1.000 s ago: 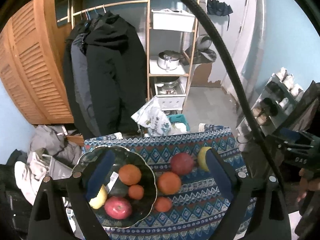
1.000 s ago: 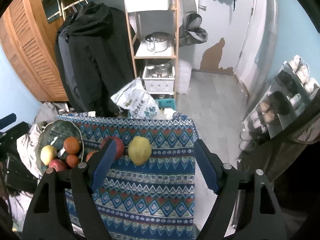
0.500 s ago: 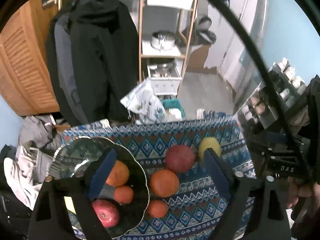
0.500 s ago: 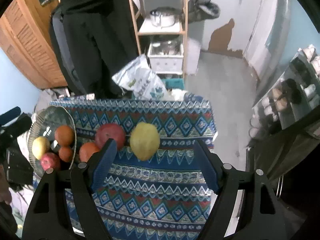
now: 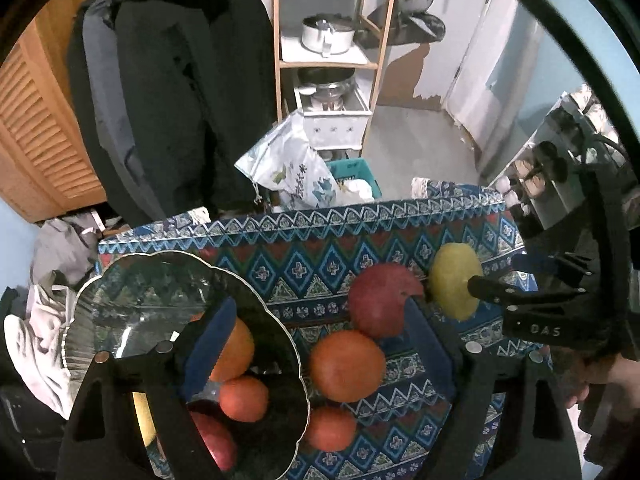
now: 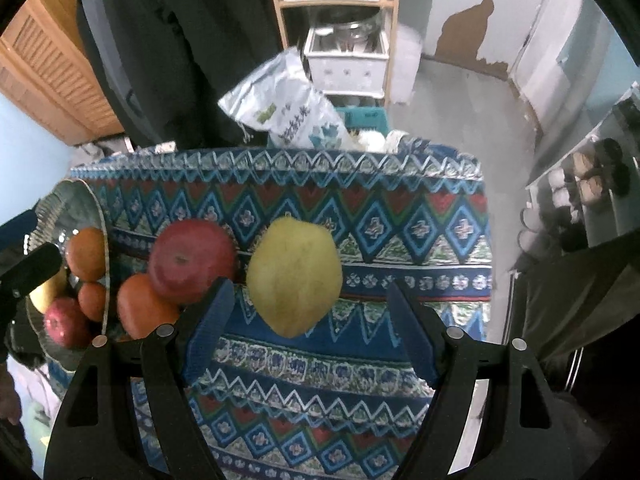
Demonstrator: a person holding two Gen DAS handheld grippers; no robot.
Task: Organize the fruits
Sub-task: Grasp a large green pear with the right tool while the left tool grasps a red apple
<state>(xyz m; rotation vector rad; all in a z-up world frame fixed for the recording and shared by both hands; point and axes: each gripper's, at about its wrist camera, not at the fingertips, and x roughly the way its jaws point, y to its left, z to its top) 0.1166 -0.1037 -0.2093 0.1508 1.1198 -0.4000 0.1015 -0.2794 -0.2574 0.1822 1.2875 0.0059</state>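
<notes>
A glass bowl (image 5: 160, 292) on the left of the patterned cloth holds two oranges (image 5: 236, 348), a red apple (image 5: 212, 436) and a yellow fruit. On the cloth lie a large orange (image 5: 346, 366), a small orange (image 5: 330, 428), a red apple (image 5: 380, 300) and a yellow pear-like fruit (image 6: 294, 276). My left gripper (image 5: 320, 320) is open, tilted down, with the large orange between its fingers and its left finger over the bowl. My right gripper (image 6: 309, 292) is open just above the yellow fruit, which sits at its fingertips untouched.
The cloth-covered table (image 6: 360, 208) ends just beyond the fruit. Behind it are a white bag (image 6: 288, 108), dark coats on a rail and a wooden shelf with pots. A shoe rack (image 6: 592, 176) stands to the right. A hand (image 5: 600, 376) holds the right gripper.
Both grippers have come down toward the table and tipped further downward, so the fruit looks larger and nearer. The left jaws have narrowed a little. No fruit has moved.
</notes>
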